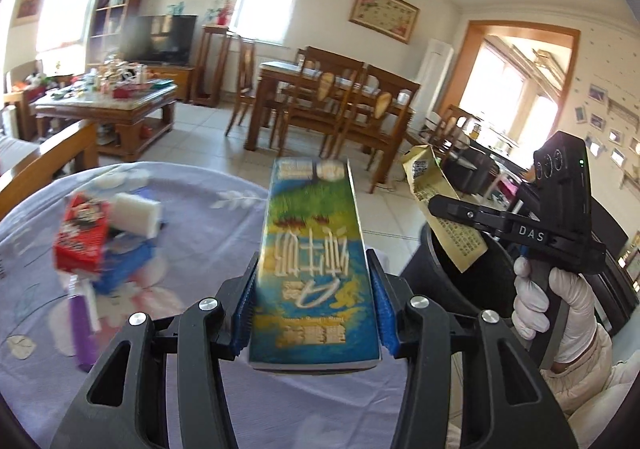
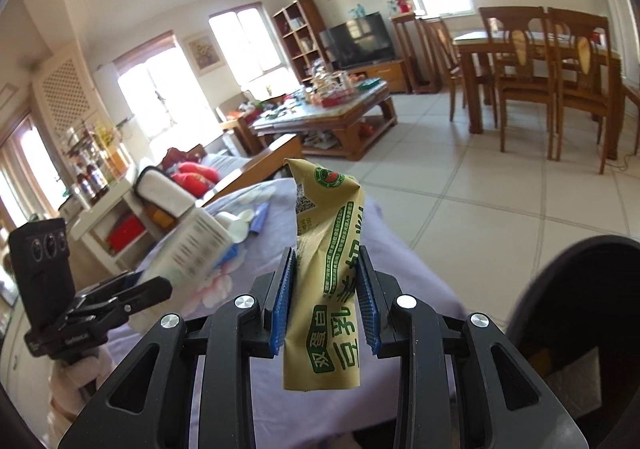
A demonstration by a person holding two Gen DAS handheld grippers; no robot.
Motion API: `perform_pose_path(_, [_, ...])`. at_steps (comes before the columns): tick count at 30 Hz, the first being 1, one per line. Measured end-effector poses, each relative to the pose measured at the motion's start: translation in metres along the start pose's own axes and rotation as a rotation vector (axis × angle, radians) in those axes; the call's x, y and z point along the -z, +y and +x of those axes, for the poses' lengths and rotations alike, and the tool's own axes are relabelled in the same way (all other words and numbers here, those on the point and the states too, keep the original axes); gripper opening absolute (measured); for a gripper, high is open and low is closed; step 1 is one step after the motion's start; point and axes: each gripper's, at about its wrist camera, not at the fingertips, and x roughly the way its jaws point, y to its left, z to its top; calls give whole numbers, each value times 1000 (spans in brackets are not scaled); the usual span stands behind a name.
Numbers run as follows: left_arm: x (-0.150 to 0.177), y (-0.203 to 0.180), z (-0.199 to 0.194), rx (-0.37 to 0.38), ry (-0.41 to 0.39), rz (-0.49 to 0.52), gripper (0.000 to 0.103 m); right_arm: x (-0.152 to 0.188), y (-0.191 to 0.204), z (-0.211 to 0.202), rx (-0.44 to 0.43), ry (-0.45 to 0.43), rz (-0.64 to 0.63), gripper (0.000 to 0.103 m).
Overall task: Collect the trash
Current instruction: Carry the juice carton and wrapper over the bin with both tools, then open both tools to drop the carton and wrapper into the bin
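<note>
We hold a carton [image 1: 316, 269] clamped in our left gripper [image 1: 314, 301] above the bench [image 1: 208, 225] and a crumpled wrapper [image 2: 326, 273] pinched in our right gripper [image 2: 326, 297] over the black bin [image 1: 452, 269], whose inside is hidden, while blurred trash [image 1: 84, 237] sits near the bench's left edge.

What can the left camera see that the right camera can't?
Only the left camera shows the red carton and the purple stick on the cloth, plus the gloved hand holding the right gripper. Only the right camera shows the red cushions and the bottles by the window. Both show the milk carton in the left gripper, the yellow wrapper in the right gripper, the black bin and the lilac cloth.
</note>
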Motion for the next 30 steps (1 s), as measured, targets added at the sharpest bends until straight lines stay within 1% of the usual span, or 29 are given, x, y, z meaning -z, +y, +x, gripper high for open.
perform_pose_path(3, [-2, -25, 17, 40, 11, 39, 49, 5, -29, -28, 36, -24, 20, 30])
perform_pose_path(9, [2, -77, 62, 136, 57, 109, 48, 25, -89, -80, 107, -58, 81, 30])
perform_pose_path(12, [3, -106, 91, 197, 93, 132, 48, 36, -119, -104, 146, -75, 113, 30])
perform_pose_path(13, [6, -116, 95, 210, 103, 142, 48, 40, -130, -111, 157, -80, 129, 30])
perform_pose_path(19, [14, -165, 140, 291, 169, 200, 48, 64, -185, -143, 250, -87, 205, 30])
perform_pose_path(24, [27, -195, 164, 306, 224, 244, 48, 88, -220, -148, 301, -46, 244, 30])
perform_pose_path(30, [37, -218, 184, 295, 271, 286, 48, 104, -239, -141, 329, -16, 280, 30])
